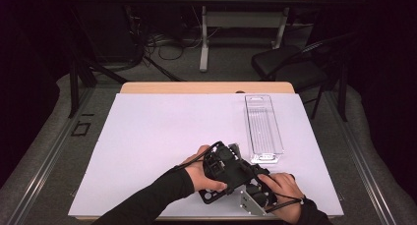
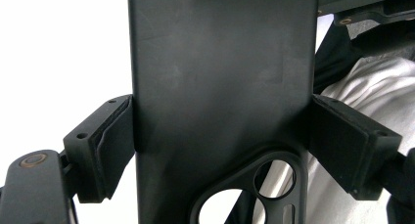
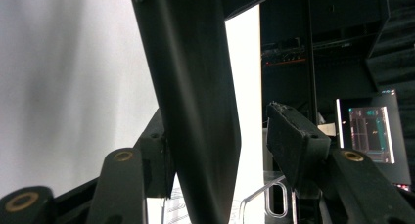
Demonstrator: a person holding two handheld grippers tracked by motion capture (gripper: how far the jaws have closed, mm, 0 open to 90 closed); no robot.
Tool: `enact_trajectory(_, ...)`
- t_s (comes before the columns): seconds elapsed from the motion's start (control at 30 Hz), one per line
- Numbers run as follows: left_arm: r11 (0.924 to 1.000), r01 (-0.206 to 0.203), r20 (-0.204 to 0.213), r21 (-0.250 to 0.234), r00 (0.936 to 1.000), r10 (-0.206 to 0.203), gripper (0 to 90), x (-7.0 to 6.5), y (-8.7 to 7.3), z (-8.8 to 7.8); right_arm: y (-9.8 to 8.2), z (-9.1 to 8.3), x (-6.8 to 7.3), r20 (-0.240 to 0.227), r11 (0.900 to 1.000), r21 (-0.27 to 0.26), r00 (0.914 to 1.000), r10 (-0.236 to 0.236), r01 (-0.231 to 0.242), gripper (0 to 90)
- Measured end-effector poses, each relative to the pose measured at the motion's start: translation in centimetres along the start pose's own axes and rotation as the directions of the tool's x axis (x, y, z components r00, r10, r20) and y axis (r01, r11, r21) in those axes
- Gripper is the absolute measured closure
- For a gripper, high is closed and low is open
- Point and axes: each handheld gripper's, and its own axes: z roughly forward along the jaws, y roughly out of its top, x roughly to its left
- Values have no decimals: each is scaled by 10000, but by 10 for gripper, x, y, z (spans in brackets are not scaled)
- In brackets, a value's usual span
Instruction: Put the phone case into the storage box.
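A: left gripper [image 2: 220,141], state?
B: both pads pressed on the long edges of a black phone case [image 2: 220,72], clamped across its width, camera cutout at the bottom of the left gripper view. In the high view the case [image 1: 231,173] sits low at the near edge of the white mat [image 1: 147,136], between the 2 hands

A: right gripper [image 3: 220,150]?
B: jaws part open around the case edge [image 3: 195,87]; 1 pad looks to touch, the other has a clear gap, so no grip

A: progress?
B: early-mid I think; case is up off the mat, handover to right not done. Clear tray [image 1: 263,129] far right sits empty, well apart; likely the drop spot, just a guess
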Motion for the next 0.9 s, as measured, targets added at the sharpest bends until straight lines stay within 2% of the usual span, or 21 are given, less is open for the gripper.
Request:
enact_trajectory(0.2, 10000, 13, -5, 9, 10000, -13, 147, 0, 0, 1, 0, 1, 0, 6, 9999, 5, 9999, -164, 164, 489)
enact_trajectory(0.53, 10000, 3, 30, 6, 10000, -3, 147, 0, 0, 2, 0, -1, 2, 143, 9999, 110, 9999, 70, -72, 503)
enact_trajectory(0.67, 10000, 9, 29, 20, 10000, -9, 147, 0, 0, 2, 2, -1, 3, 206, 9999, 12, 9997, -166, 166, 505)
enact_trajectory(0.9, 10000, 19, 102, 50, 9999, -19, 147, 0, 1, 2, 3, -2, 4, 260, 9997, -10, 9993, -264, 264, 527)
